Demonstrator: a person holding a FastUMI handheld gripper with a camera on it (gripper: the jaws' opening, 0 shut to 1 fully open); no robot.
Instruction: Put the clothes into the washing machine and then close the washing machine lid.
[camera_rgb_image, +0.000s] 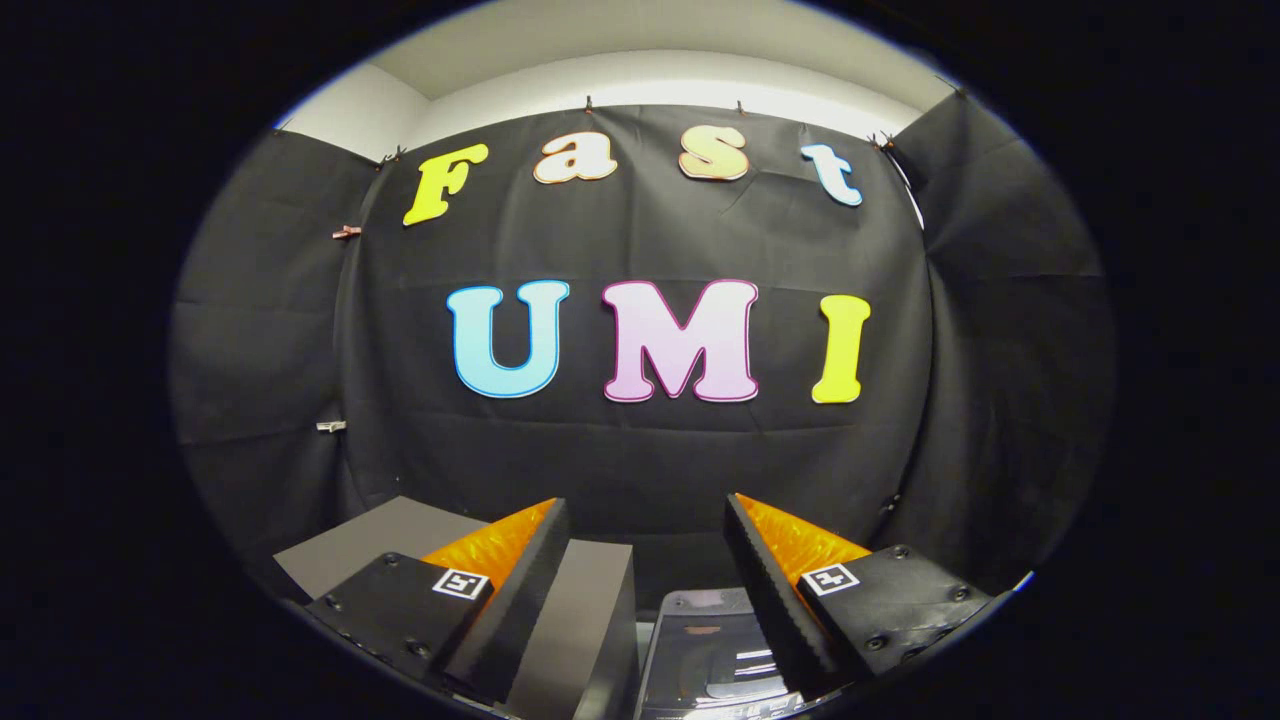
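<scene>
My gripper (645, 503) is held level and faces the black back wall of the booth. Its two fingers stand wide apart with nothing between them. Low down between the fingers, nearer the right one, lies a glossy dark panel with a pale grey rim (705, 650), which looks like the top of the washing machine. The right finger (775, 590) covers its right edge. I cannot tell whether its lid is up or down.
A grey box (590, 610) stands just left of the glossy panel, partly behind the left finger (520, 580), and its flat top (370, 545) continues further left. Black cloth walls close the booth at the back and on both sides.
</scene>
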